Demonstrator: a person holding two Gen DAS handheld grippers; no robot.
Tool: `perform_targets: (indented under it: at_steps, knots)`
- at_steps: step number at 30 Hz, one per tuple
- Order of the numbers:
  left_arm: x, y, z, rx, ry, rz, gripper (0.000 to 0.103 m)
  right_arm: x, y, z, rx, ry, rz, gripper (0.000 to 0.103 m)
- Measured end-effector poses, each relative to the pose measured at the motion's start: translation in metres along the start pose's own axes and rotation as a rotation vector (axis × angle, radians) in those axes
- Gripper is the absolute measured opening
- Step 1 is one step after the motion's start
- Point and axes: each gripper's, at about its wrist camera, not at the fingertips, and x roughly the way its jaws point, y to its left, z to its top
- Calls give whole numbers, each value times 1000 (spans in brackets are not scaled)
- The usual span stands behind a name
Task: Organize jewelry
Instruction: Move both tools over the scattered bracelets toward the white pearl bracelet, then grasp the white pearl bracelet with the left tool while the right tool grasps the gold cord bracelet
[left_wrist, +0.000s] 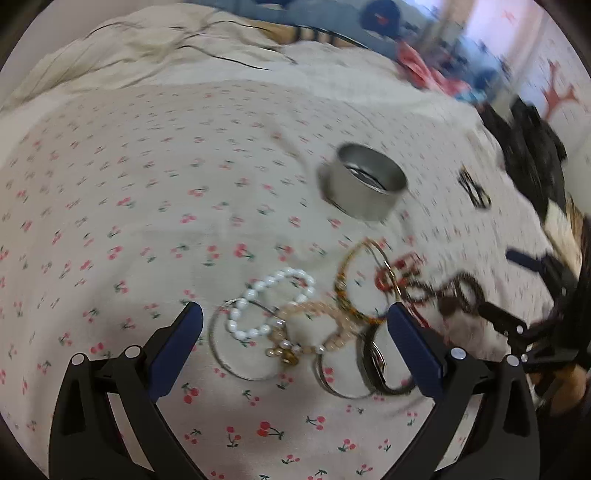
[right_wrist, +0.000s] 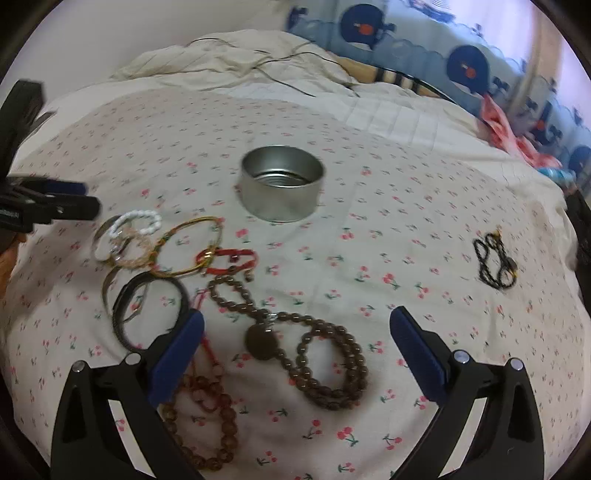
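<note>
Currently the bedsheet (right_wrist: 369, 155) is soft and creased, so the empty tin (right_wrist: 282, 188), upper centre of the right view, could tip if a drop catches its rim. The dark bead necklace (right_wrist: 306, 354), lower centre, is long; lifted at one loop it may drag the red bracelet (right_wrist: 229, 260). In the left view's lower centre the pearl bracelet (left_wrist: 271, 306) overlaps thin bangles, so snagging is likely. Left claw (left_wrist: 295, 321) and right claw (right_wrist: 295, 328) both gape wide, holding nothing.
</note>
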Motion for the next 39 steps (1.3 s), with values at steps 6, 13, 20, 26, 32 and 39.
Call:
perform_targets:
  at_steps: [6, 13, 20, 26, 32, 39]
  knots:
    - [7, 14, 1, -56, 35, -36, 96, 2, -4, -2, -3, 17, 21, 97]
    - [11, 27, -1, -2, 40, -34, 96, 1, 7, 23, 44, -111, 63, 97]
    - [12, 11, -17, 170, 81, -89, 96, 42, 41, 48, -111, -79, 126, 93]
    - [10, -3, -20, 222, 60, -184, 96, 73, 50, 68, -202, -37, 186, 75]
    - [24, 26, -4, 81, 20, -157, 96, 107, 41, 67, -189, 42, 275, 63]
    - [40, 52, 13, -32, -42, -102, 96, 118, 38, 71, -192, 54, 339, 49]
